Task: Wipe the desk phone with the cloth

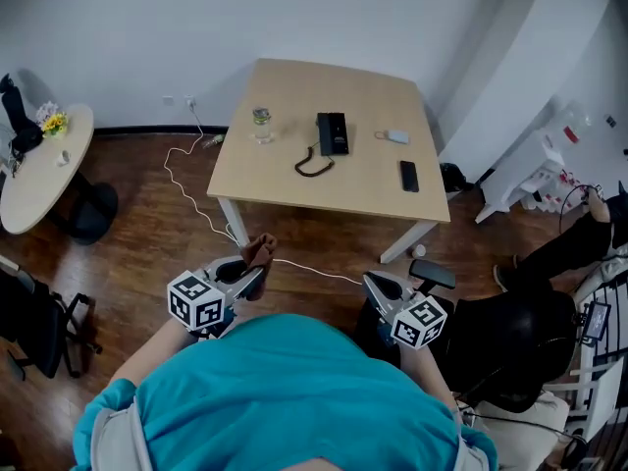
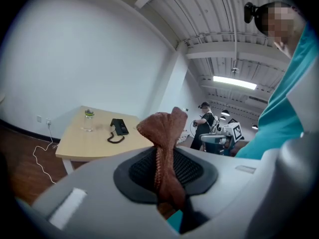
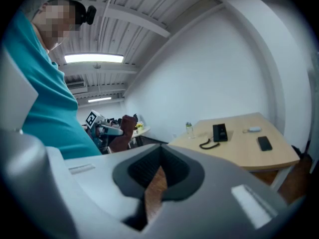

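Note:
The black desk phone (image 1: 332, 132) lies on the far middle of the light wood table (image 1: 294, 186), its coiled cord (image 1: 314, 165) trailing toward me. Well short of the table, over the floor, my left gripper (image 1: 252, 275) is shut on a brown cloth (image 1: 260, 251) that sticks up from its jaws. In the left gripper view the cloth (image 2: 163, 133) fills the gap between the jaws of the left gripper (image 2: 164, 169), with the phone (image 2: 118, 127) far ahead. My right gripper (image 1: 373, 283) is shut and holds nothing; its own view shows the right gripper (image 3: 154, 183) and the distant phone (image 3: 220, 132).
On the table also stand a small bottle (image 1: 261, 124), a white gadget (image 1: 396, 136) and a black mobile phone (image 1: 409, 176). A white cable (image 1: 191, 199) runs across the wood floor. A round table (image 1: 39, 170) is at the left; a seated person (image 1: 564, 253) is at the right.

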Demonstrator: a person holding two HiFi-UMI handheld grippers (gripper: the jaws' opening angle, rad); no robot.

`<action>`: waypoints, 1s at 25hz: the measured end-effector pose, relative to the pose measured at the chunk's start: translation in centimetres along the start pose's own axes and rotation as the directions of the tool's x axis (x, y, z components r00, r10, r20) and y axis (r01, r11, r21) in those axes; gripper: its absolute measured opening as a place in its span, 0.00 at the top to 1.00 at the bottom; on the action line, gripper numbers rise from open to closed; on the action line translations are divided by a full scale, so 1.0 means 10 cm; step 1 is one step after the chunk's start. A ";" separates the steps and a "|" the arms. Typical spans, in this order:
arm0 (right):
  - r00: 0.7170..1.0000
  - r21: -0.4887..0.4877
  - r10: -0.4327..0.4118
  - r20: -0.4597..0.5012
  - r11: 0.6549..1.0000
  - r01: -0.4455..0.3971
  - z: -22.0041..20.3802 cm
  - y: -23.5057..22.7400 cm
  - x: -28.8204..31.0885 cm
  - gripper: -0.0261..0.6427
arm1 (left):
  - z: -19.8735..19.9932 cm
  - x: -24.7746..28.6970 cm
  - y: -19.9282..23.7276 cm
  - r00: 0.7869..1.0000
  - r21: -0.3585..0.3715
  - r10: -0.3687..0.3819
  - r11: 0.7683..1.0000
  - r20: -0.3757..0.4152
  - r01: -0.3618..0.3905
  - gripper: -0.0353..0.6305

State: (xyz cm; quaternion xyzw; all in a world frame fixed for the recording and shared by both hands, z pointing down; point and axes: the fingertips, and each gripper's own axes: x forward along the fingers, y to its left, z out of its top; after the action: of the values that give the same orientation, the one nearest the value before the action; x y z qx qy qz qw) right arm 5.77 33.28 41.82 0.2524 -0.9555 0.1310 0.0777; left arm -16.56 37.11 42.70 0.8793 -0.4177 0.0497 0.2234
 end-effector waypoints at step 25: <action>0.997 -0.056 0.023 -0.068 0.998 -0.027 0.03 0.52 0.35 0.96 | -0.26 -0.53 0.00 0.998 -0.013 0.012 1.000 0.067 -0.012 0.80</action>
State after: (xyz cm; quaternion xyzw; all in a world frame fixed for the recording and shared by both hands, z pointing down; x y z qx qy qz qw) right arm 0.10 35.97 41.21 0.2336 -0.9588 0.1133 0.1154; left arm -19.77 42.01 43.58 0.8765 -0.4305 0.0191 0.2145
